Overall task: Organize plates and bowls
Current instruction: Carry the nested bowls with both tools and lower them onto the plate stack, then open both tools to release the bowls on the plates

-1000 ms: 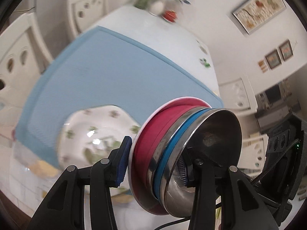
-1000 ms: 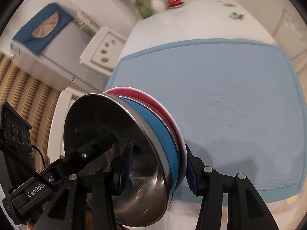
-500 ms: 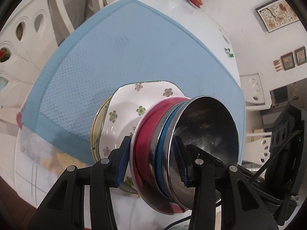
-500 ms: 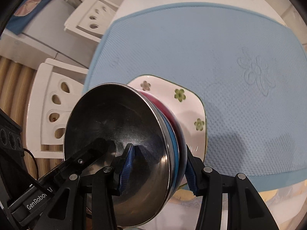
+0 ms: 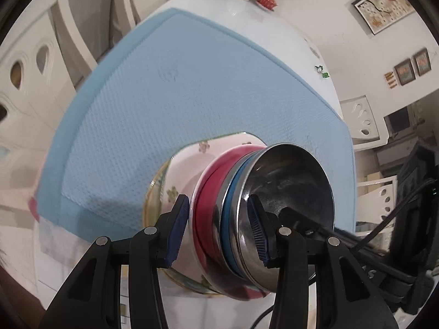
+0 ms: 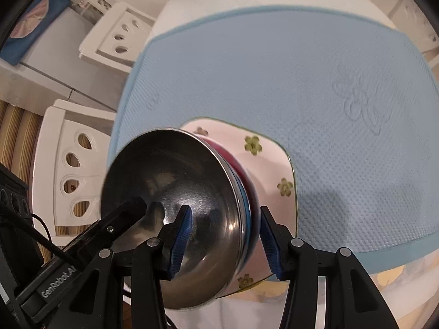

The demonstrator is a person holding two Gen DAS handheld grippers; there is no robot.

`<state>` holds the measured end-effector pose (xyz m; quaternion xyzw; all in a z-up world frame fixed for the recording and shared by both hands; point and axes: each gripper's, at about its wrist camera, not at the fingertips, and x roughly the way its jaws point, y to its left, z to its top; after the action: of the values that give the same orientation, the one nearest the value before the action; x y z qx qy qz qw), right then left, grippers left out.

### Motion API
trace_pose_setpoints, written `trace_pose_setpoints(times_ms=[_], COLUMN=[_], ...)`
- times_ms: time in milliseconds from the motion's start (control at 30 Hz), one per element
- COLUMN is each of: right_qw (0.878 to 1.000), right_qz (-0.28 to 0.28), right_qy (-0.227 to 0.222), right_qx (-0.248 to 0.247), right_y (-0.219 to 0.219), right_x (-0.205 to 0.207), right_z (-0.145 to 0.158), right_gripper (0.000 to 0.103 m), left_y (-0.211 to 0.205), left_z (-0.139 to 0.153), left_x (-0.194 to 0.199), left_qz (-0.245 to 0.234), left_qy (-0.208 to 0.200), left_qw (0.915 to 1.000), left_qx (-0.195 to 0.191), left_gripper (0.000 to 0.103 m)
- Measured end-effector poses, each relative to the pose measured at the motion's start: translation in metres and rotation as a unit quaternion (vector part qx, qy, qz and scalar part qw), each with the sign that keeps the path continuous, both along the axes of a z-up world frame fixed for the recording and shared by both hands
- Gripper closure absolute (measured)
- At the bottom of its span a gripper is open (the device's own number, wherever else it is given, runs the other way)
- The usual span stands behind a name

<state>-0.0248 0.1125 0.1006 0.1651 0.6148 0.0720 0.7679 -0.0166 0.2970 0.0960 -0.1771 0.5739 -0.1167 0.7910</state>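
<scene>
Both tongs, left tongs (image 5: pixel 218 229) and right tongs (image 6: pixel 225 242), stay clamped on the nested bowl stack (image 5: pixel 263 213), now lowered from mid-air onto the floral plate (image 6: pixel 270 161) at the desk's blue mat (image 5: pixel 170 104); release likely next.

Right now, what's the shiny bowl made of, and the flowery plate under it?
The shiny bowl looks like polished steel: it is grey and mirrors the gripper inside it. The flowery plate is probably glazed ceramic: glossy white with painted green flowers and a thin rim line, though melamine could look similar.
</scene>
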Motion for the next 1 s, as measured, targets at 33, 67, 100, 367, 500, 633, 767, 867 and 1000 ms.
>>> trace_pose_setpoints(times_ms=[33, 67, 100, 367, 500, 633, 767, 867, 1000], right_qw=[1.0, 1.0, 1.0, 0.988, 0.984, 0.979, 0.982, 0.98, 0.978], right_qz=[0.001, 0.003, 0.003, -0.001, 0.007, 0.008, 0.017, 0.021, 0.032], right_qy=[-0.008, -0.019, -0.029, -0.138, -0.16, -0.174, -0.165, -0.175, -0.186], right_qx=[-0.004, -0.008, -0.01, -0.064, -0.083, -0.102, -0.095, -0.095, -0.093], right_y=[0.0, 0.0, -0.001, 0.006, 0.01, 0.008, 0.005, -0.001, -0.009], right_x=[-0.001, -0.004, -0.007, -0.051, -0.07, -0.091, -0.1, -0.109, -0.122], right_z=[0.005, 0.011, 0.016, 0.068, 0.083, 0.09, 0.091, 0.097, 0.104], right_gripper=[0.055, 0.055, 0.055, 0.043, 0.043, 0.043, 0.043, 0.043, 0.043], left_y=[0.003, 0.005, 0.008, 0.021, 0.01, -0.001, -0.008, -0.011, -0.019], left_z=[0.003, 0.006, 0.01, 0.052, 0.072, 0.081, 0.092, 0.101, 0.112], left_x=[-0.001, -0.002, -0.003, -0.031, -0.046, -0.049, -0.058, -0.067, -0.082], left_qz=[-0.001, -0.002, -0.003, -0.001, 0.002, -0.007, -0.001, 0.008, 0.025], left_qy=[-0.006, -0.013, -0.023, -0.108, -0.163, -0.176, -0.19, -0.203, -0.213], left_qw=[1.0, 0.9999, 0.9997, 0.9942, 0.9857, 0.9841, 0.9817, 0.979, 0.976], left_qx=[0.0, -0.002, -0.002, 0.006, 0.044, 0.023, 0.012, 0.016, 0.038], left_gripper=[0.063, 0.063, 0.063, 0.061, 0.059, 0.059, 0.059, 0.058, 0.055])
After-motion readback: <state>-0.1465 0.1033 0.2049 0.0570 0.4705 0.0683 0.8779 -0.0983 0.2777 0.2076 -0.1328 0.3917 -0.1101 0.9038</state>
